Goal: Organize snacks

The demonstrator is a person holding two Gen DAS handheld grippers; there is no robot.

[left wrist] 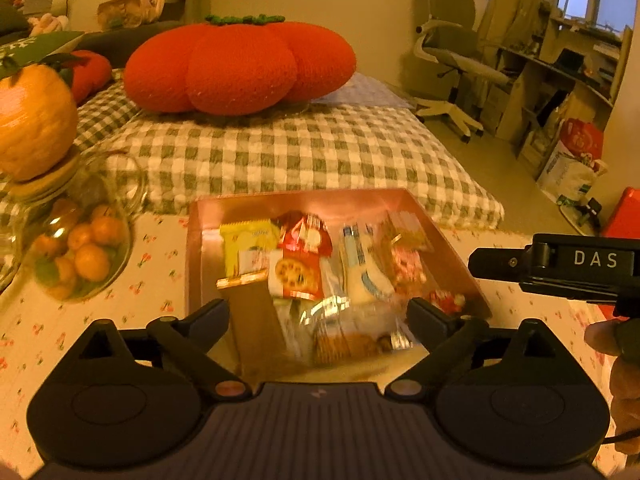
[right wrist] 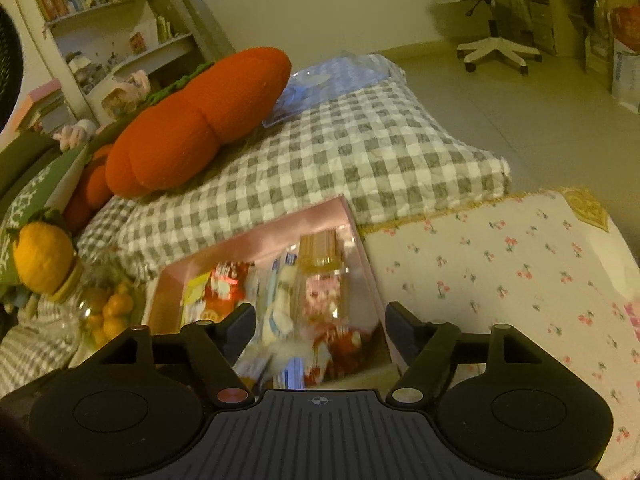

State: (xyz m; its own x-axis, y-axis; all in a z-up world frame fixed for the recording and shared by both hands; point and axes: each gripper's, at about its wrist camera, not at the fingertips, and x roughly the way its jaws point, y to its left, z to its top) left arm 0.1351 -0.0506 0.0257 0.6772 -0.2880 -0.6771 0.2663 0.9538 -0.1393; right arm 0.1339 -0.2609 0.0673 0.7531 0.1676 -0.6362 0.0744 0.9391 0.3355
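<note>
A pink box (left wrist: 200, 248) on the floral tablecloth holds several snack packets: a yellow packet (left wrist: 246, 246), a red cookie packet (left wrist: 300, 272), a white and blue packet (left wrist: 362, 268) and a clear bag of biscuits (left wrist: 344, 340). My left gripper (left wrist: 318, 312) is open and empty, hovering over the box's near end. My right gripper (right wrist: 320, 316) is open and empty above the same box (right wrist: 256, 240). The right gripper's body also shows in the left wrist view (left wrist: 560, 268), right of the box.
A glass jar of small oranges (left wrist: 80, 248) with an orange-shaped lid stands left of the box. A checked cushion (left wrist: 300, 152) with a red pumpkin pillow (left wrist: 240, 68) lies behind. The floral tablecloth (right wrist: 500, 264) stretches to the right. An office chair (left wrist: 452, 56) stands on the floor.
</note>
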